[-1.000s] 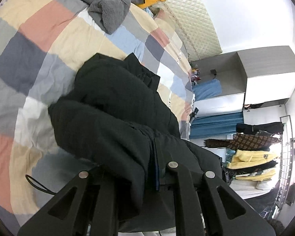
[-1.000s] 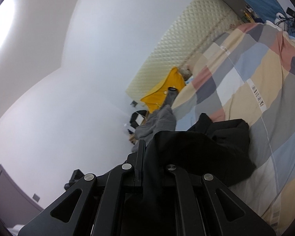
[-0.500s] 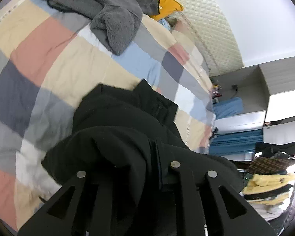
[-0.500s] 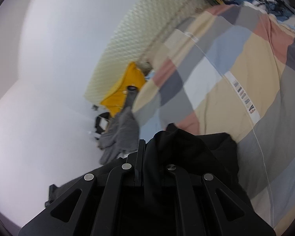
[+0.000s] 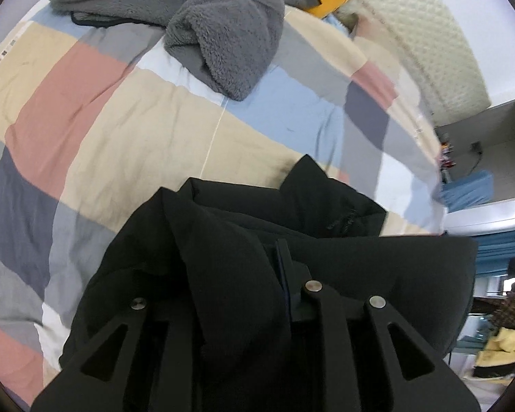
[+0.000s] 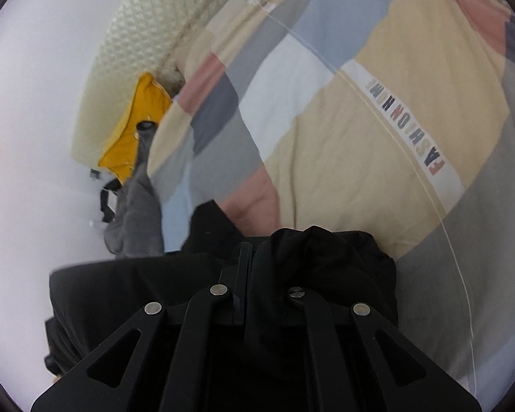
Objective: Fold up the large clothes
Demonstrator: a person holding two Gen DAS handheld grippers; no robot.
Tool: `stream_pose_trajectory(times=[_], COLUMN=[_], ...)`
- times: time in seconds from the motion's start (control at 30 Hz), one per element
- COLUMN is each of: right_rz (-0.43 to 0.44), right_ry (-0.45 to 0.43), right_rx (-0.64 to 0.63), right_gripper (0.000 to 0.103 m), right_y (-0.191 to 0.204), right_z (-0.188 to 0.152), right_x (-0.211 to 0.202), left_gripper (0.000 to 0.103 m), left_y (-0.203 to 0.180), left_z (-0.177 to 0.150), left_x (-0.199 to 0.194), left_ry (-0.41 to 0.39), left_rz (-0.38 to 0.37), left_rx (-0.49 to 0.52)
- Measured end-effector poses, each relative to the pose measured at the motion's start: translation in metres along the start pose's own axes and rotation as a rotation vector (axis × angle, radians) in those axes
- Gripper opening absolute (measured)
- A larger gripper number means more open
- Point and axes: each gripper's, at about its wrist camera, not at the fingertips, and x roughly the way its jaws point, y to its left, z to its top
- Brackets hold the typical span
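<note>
A large black jacket (image 5: 292,219) lies bunched on the checked bedspread (image 5: 86,130). My left gripper (image 5: 243,274) is shut on a thick fold of the jacket, which drapes over its fingers and hides the tips. My right gripper (image 6: 261,267) is shut on another edge of the same black jacket (image 6: 326,250), held just above the bedspread (image 6: 360,120). The jacket's collar points toward the far side of the bed.
A grey fleece garment (image 5: 206,27) lies heaped at the head of the bed, also seen in the right wrist view (image 6: 137,206). A yellow cushion (image 6: 134,137) leans on the quilted headboard (image 5: 429,51). A wardrobe and a clothes rack (image 5: 498,326) stand beside the bed.
Both grippers have carried the jacket's held edge forward toward the head of the bed, lowering it over the rest of the jacket. Both cameras have tilted down toward the bedspread.
</note>
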Motion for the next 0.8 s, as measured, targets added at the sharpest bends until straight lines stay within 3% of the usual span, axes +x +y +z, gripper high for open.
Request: stream_pose_trajectory(times=[0.3, 0.53, 0.63, 0.7, 0.73, 0.77, 0.8], right_rz=[0.009, 0.166, 0.189, 0.194, 0.191, 0.184, 0.159], right_ry=[0.045, 0.071, 0.072, 0.075, 0.069, 0.061, 0.035], right_rx=[0.023, 0.134, 0.142, 0.139, 0.138, 0.135, 0.123], right_gripper=[0.000, 0.013, 0.018, 0.024, 0.031, 0.045, 0.054], right_y=[-0.015, -0.033, -0.036, -0.036, -0.036, -0.036, -0.036], right_z=[-0.004, -0.011, -0.015, -0.016, -0.017, -0.017, -0.016], right_x=[0.015, -0.005, -0.018, -0.029, -0.038, -0.044, -0.056], left_gripper=[0.022, 0.026, 0.038, 0.059, 0.063, 0.069, 0.069], left_y=[0.002, 0.018, 0.030, 0.036, 0.039, 0.042, 0.043], left_z=[0.008, 0.001, -0.004, -0.007, -0.009, -0.010, -0.011], left_x=[0.032, 0.019, 0.004, -0.011, -0.021, -0.028, -0.037], left_ry=[0.015, 0.048, 0.044, 0.025, 0.007, -0.008, -0.025], left_rz=[0.026, -0.054, -0.115, -0.132, -0.135, -0.133, -0.130], left_rx=[-0.020, -0.068, -0.118, -0.131, -0.132, -0.129, -0.118])
